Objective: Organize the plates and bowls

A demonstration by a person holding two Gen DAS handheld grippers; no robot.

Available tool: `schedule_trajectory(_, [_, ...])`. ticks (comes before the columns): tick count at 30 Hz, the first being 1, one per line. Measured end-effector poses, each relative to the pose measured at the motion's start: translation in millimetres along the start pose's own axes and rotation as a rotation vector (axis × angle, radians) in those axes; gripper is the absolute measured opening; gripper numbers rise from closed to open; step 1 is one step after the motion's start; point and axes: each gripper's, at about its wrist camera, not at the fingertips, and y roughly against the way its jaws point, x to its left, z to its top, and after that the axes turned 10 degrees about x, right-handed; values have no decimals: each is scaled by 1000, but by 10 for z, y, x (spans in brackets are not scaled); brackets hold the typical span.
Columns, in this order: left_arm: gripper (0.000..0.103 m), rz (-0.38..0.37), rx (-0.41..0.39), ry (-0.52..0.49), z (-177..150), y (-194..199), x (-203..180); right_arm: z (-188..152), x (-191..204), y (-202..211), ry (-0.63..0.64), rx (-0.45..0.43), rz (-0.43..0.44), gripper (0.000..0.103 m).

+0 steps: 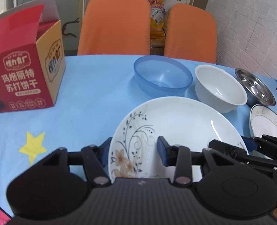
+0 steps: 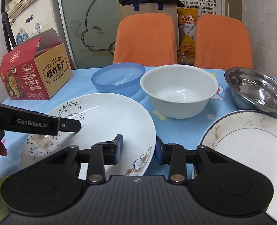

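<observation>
Two orange chairs (image 2: 146, 39) face a white brick wall (image 2: 266, 18).

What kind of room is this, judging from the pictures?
Probably a small dining corner in a home or clinic: a table under a blue star-print tablecloth, two orange fabric chairs, and a wall-mounted white air conditioner.

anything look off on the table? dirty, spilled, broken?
One thing: the blue-rimmed plate at the right is smeared with brownish residue, while the floral plate and the three bowls look clean. Nothing looks spilled, cracked or tipped over.
</observation>
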Motion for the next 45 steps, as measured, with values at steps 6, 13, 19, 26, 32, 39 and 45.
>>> schedule_trajectory(6, [38, 4, -13, -3, 5, 189, -1, -63, 30, 128, -47, -25, 33, 62])
schedule_trajectory(13, [38, 8, -50, -2, 24, 405, 19, 59, 103, 280, -35, -60, 32, 62])
schedule_trajectory(19, [38, 34, -46, -6, -214, 578, 32, -51, 158, 389, -43, -56, 58, 62])
schedule_trajectory(26, [37, 42, -33, 5, -646, 786, 48, -412, 325, 600, -51, -36, 94, 63])
schedule_trajectory(32, [37, 21, -15, 36, -1021, 891, 31, -657, 419, 750, -54, -39, 98, 65])
schedule_trajectory(39, [37, 32, -23, 44, -1354, 1068, 20, -934, 486, 925, -30, -11, 116, 66])
schedule_trajectory(45, [37, 20, -11, 58, -1530, 1088, 89, -1132, 608, 1004, 16, -7, 116, 67])
